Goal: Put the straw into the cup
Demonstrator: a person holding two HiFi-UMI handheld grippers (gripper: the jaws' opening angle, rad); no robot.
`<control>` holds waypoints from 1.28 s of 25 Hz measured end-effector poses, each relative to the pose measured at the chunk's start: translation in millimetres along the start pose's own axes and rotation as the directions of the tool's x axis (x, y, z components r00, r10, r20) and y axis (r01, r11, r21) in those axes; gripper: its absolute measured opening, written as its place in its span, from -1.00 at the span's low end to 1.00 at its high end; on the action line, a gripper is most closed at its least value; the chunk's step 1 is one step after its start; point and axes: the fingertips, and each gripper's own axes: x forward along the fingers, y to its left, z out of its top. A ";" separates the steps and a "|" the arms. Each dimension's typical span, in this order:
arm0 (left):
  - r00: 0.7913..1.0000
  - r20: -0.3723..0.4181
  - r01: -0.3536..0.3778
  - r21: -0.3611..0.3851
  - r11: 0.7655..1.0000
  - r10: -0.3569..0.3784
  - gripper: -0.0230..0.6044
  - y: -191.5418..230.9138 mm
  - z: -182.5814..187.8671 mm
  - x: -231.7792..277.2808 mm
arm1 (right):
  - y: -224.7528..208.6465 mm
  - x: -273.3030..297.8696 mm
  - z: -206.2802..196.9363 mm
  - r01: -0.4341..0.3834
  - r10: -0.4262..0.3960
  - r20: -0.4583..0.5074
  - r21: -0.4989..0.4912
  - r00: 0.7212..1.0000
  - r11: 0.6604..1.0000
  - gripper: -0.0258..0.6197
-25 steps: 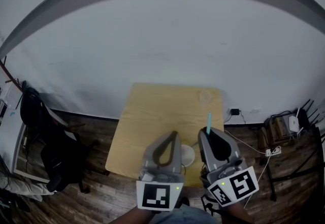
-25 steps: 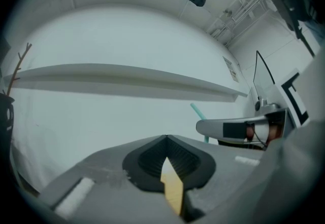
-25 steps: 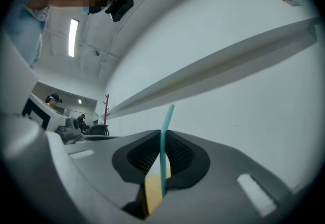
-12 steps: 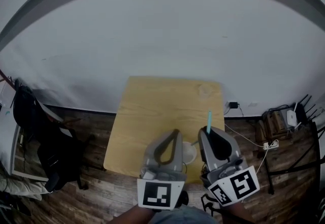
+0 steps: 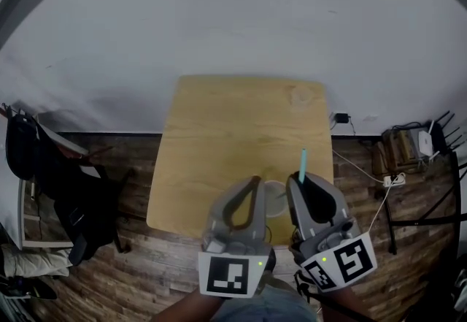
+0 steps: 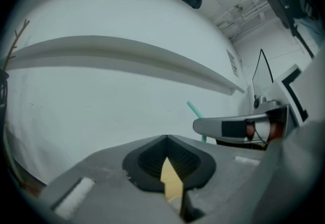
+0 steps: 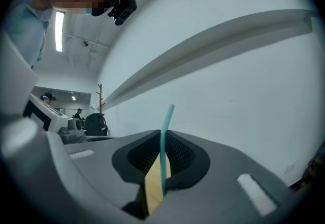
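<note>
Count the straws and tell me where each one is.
1. The teal straw is clamped in the right gripper, near the cup; others may be hidden.

Showing the straw [image 5: 302, 165]: thin, teal, standing nearly upright, leaning slightly aside at its top section. Being pinched low on its length between the closed jaws of the right gripper [image 5: 302, 185], rising clear above the jaw tips, hiding its lower end behind them.

Showing the cup [image 5: 274, 200]: pale, round-rimmed, sitting upright and open-mouthed on the wooden table [image 5: 219, 138] near its front edge. Lying just beside the straw, toward the person's left, being partly covered at the rim by the gripper bodies.
</note>
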 end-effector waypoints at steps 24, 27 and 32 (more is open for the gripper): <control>0.971 -0.226 0.051 -0.097 0.994 -0.072 -0.87 18.5 -120.6 7.5 | -18.6 20.1 -123.7 0.108 -0.086 -0.163 0.128 0.983 0.986 -0.79; 0.970 -0.234 0.039 -0.112 0.993 -0.065 -0.87 23.2 -127.8 10.4 | -21.2 22.7 -125.1 0.111 -0.089 -0.168 0.127 0.982 0.986 -0.79; 0.968 -0.241 0.036 -0.127 0.991 -0.066 -0.87 23.7 -133.3 14.0 | -26.8 23.8 -126.5 0.125 -0.103 -0.167 0.125 0.981 0.984 -0.79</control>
